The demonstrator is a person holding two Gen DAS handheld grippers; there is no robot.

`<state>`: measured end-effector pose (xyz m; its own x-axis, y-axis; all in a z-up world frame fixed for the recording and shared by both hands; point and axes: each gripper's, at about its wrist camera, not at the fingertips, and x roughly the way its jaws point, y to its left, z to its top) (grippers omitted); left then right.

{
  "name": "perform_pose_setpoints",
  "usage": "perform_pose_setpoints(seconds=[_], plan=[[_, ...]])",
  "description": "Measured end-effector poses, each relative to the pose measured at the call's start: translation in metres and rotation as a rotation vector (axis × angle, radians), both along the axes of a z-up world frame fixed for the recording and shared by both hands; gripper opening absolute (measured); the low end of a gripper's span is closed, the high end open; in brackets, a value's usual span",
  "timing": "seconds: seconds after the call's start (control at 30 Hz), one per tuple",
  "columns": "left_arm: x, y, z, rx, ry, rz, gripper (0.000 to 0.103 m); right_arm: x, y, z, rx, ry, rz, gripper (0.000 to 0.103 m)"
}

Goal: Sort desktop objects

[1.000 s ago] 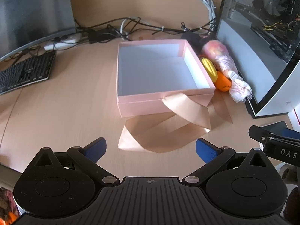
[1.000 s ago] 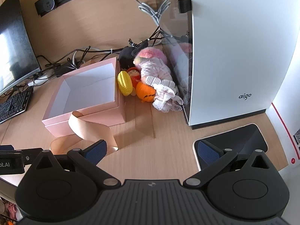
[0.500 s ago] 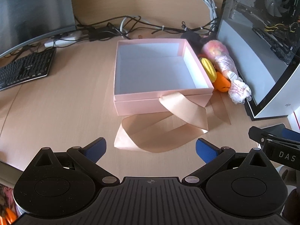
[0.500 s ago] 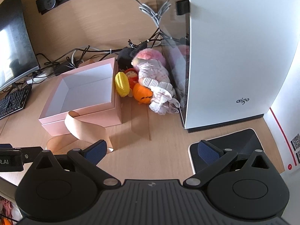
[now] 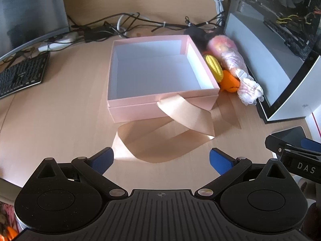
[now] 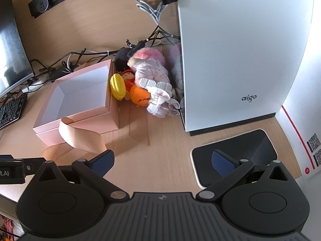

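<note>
Since the earlier frames both views have closed in slightly on the pink gift box, which stands open and empty on the tabletop. The left hand-held gripper and right hand-held gripper hover with fingers apart, holding nothing. The toy corn, orange plush and doll lie wedged between box and computer case; judged risk: a cramped reach snagging the ribbon or doll lace.

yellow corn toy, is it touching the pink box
Touching. In the right wrist view the yellow corn toy leans directly against the pink box outer wall, with no gap between them.
</note>
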<state>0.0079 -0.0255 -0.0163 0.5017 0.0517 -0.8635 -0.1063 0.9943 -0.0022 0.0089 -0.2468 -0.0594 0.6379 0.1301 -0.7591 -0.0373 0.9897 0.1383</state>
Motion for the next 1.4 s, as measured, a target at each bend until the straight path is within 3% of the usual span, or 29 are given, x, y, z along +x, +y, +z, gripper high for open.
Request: perform_pose_setpoints(seconds=[1.4], plan=[[-0.0021, 0.0022, -0.0013, 0.001, 0.005, 0.033, 0.103, 0.0038, 0.0018, -0.0002, 0.001, 0.007, 0.011, 0.103]])
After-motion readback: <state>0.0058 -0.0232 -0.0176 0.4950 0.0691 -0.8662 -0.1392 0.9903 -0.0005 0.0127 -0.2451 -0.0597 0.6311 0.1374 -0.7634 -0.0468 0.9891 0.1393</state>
